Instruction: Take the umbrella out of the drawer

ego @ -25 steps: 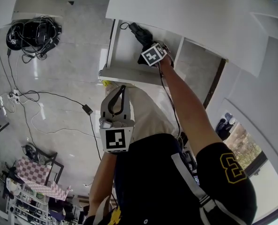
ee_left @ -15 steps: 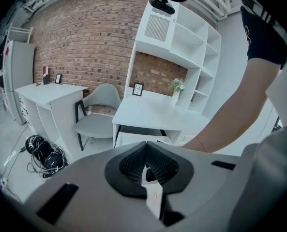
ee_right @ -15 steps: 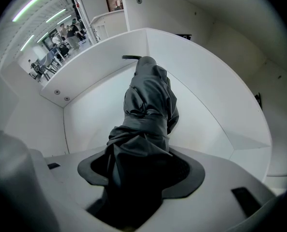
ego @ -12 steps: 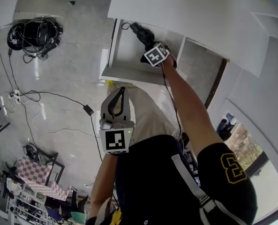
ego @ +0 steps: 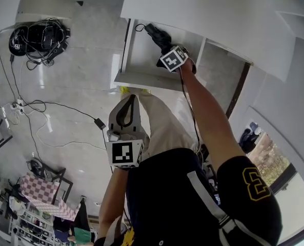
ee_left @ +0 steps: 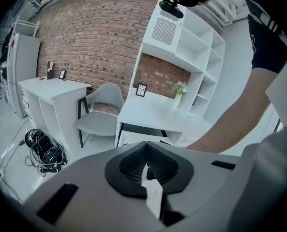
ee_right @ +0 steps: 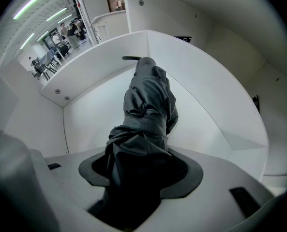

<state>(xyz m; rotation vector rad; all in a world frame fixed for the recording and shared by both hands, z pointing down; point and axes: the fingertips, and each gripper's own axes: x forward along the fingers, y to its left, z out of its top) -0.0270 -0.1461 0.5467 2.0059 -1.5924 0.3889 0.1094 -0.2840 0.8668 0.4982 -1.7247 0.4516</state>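
Observation:
A black folded umbrella [ego: 156, 34] lies in the open white drawer [ego: 141, 79] under the desk. My right gripper [ego: 163, 44] points steeply down into the drawer. Its jaws have just been closing, and the umbrella's crumpled fabric [ee_right: 145, 105] now fills the space between them, with the pads pressing on it. The far end of the umbrella rests near the drawer's back wall [ee_right: 99, 52]. My left gripper [ego: 134, 98] hangs in front of the person's legs, short of the drawer, shut and empty; in the left gripper view its fingertips [ee_left: 145, 151] meet.
The white desk top [ego: 203, 9] overhangs the drawer. A heap of black cables [ego: 36, 37] and a trailing cord with an adapter [ego: 99, 123] lie on the glossy floor at left. A grey chair [ee_left: 102, 112] stands beside the desk.
The left gripper has drifted slightly left, away from the drawer. The right gripper stays in place on the umbrella inside the drawer.

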